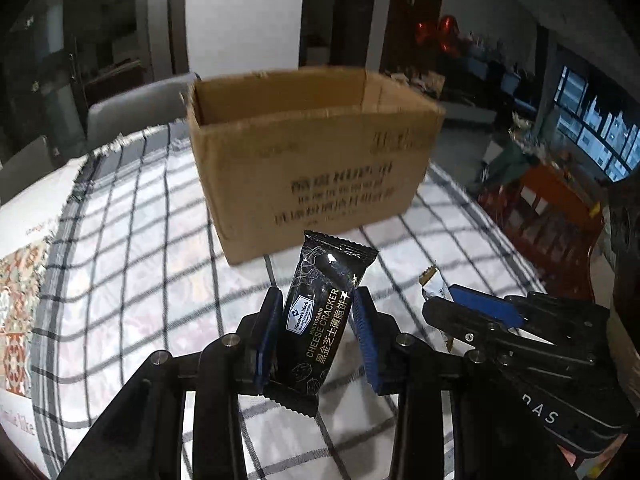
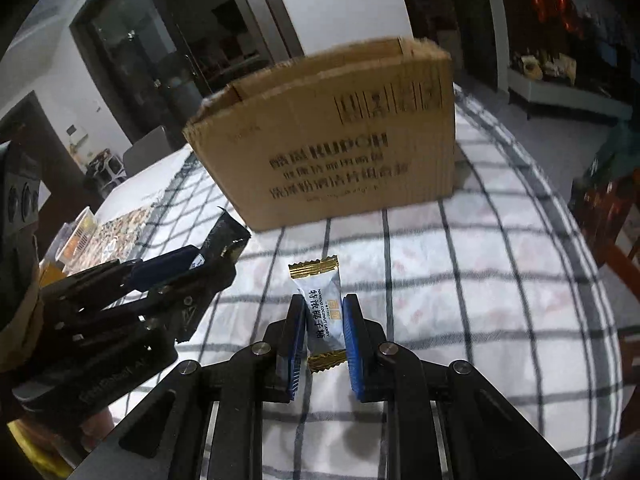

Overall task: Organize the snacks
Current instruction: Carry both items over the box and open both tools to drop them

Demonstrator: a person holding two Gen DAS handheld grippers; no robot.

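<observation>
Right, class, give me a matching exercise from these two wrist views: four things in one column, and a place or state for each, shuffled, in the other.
1. cheese cracker packet
2. coconut candy
3. cardboard box
4. checked tablecloth

A. open-topped, standing on the table
B. clamped in the right hand-held gripper
C. spread under everything
D. clamped in the left hand-held gripper

Pairs: 1-D, 2-B, 3-A, 4-C

Checked tablecloth (image 1: 132, 264), grey chair (image 1: 132, 108), dark glass cabinet (image 2: 160, 48) behind.
</observation>
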